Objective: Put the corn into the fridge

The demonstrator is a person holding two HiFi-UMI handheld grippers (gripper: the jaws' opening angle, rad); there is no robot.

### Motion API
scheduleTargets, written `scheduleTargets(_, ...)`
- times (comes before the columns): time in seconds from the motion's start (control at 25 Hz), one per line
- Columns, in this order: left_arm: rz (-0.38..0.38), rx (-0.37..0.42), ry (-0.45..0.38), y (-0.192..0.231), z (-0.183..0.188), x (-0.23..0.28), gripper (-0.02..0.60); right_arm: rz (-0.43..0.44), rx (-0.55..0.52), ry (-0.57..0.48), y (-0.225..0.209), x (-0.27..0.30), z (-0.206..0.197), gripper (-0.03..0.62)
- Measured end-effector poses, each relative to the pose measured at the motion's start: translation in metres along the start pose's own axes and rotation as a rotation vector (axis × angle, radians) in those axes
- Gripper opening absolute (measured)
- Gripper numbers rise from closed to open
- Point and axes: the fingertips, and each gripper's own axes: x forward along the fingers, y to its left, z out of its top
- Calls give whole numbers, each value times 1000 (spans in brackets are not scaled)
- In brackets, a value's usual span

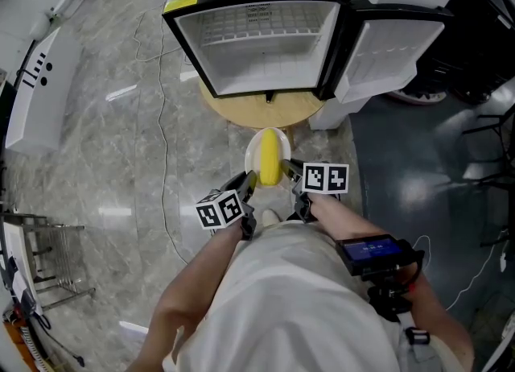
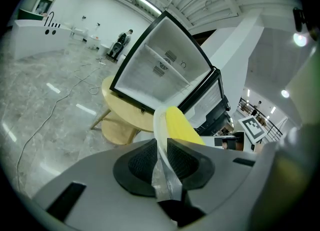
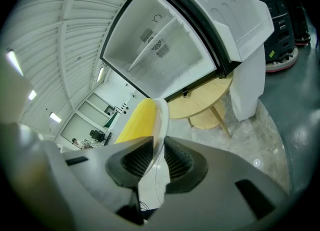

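**Q:** What does the head view show?

**A:** Looking steeply down, the corn [image 1: 269,159] lies on a white plate [image 1: 254,146] at centre frame, in the air. The left gripper [image 1: 248,185] holds the plate's rim at 7 o'clock and the right gripper [image 1: 294,175] holds it at 4 o'clock. At 12 o'clock the fridge [image 1: 257,44] stands on a round wooden table [image 1: 265,111]. Its door [image 1: 390,48] is swung out towards 2 o'clock.

**Q:** And the left gripper view?

**A:** The jaws are nearly together, pinching the thin plate rim [image 2: 159,127]. The corn [image 2: 182,127] sits just past them at 1 o'clock.

**Q:** The right gripper view?

**A:** It mirrors the left: the jaws are clamped on the opposite rim [image 3: 161,120], with the corn [image 3: 137,122] at 11 o'clock. The fridge cavity [image 3: 160,50] is at 12 o'clock.

**Q:** How far along is the task?

**A:** About midway, I judge. The door is open and the corn is lifted, but it is not yet inside. What's left is reaching the shelf, setting the plate down and letting go.
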Motion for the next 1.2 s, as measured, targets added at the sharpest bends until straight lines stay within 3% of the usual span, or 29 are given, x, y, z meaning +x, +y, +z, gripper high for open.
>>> scheduleTargets(0.64,39,-36,-26,37,31,-6,63,26,-36,48,24,44,17,61)
scheduleTargets(1.2,66,-51,-42,53,75,39,63,43,-49,82,10,82,71,61)
